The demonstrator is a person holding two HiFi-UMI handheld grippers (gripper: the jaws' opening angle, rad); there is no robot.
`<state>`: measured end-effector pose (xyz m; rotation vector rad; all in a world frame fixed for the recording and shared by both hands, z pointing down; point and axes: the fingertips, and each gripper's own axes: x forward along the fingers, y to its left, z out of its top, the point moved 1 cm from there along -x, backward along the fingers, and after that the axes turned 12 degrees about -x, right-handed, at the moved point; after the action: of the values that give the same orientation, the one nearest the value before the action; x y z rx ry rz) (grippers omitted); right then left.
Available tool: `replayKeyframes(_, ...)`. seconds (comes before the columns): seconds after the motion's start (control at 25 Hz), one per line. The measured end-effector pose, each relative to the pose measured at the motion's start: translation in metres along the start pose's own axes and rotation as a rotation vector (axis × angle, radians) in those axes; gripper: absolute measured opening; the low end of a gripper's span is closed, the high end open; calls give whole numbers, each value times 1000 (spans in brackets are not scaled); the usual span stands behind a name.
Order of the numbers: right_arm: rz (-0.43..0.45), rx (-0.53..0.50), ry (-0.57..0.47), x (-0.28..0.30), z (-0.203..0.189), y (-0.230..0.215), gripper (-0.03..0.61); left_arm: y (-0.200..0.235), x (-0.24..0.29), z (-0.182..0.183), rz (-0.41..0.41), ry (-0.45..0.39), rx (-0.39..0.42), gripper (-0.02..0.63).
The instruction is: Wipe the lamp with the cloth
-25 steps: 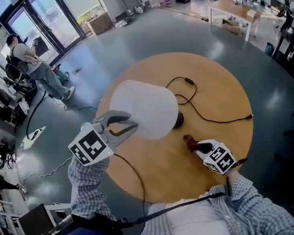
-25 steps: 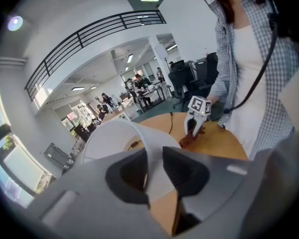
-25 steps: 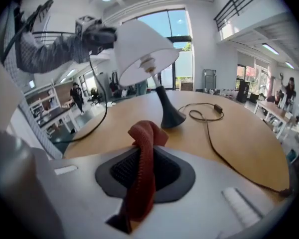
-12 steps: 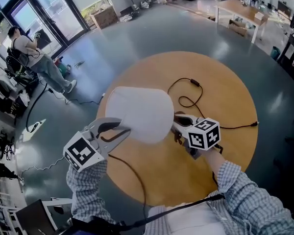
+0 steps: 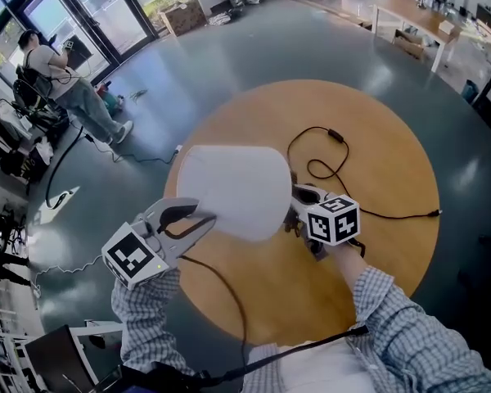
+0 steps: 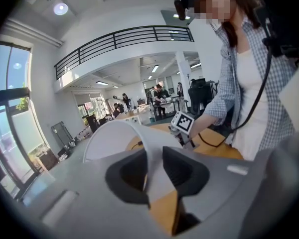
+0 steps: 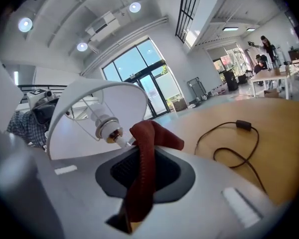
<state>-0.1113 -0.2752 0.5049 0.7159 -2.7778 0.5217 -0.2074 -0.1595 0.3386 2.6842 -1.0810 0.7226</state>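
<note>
One lamp (image 5: 229,188), one cloth (image 7: 148,133) and two grippers are working over one round table (image 5: 376,129).
The left gripper (image 5: 203,218) is pinching the near rim of the lamp, which stands left of centre. The right gripper (image 5: 299,196), close on the lamp's right and angling slightly down, is clamping the red cloth.

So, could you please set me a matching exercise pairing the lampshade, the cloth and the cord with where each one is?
Things:
1. lampshade
2. cloth
3. cord

Places:
A. lying in loops on the table
B. pinched between the right gripper's jaws
C. rim clamped by the left gripper

Pairs: 1-C, 2-B, 3-A
</note>
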Motion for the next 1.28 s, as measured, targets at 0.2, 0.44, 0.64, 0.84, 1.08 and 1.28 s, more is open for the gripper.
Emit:
replayKeyframes(0.2, -129, 4, 152, -15, -47, -45, 61, -1, -1, -5, -12, -6, 2, 91)
replayKeyframes(0.44, -227, 93, 162, -42, -63, -83, 61, 1, -2, -2, -18, -11, -2, 91)
replayKeyframes(0.64, -185, 65, 151, -34, -49, -69, 61, 3, 5, 3, -12, -8, 1, 92)
replayKeyframes(0.84, -73, -9, 103, -7, -21, -14, 61, 2, 6, 3, -25, -17, -1, 92)
replayKeyframes(1.08, 65, -41, -25, 5, 16, 33, 60, 4, 5, 2, -29, -22, -7, 92)
replayKeyframes(1.28, -17, -9, 2, 0, -2, 3, 60, 5, 6, 4, -21, -20, -5, 94)
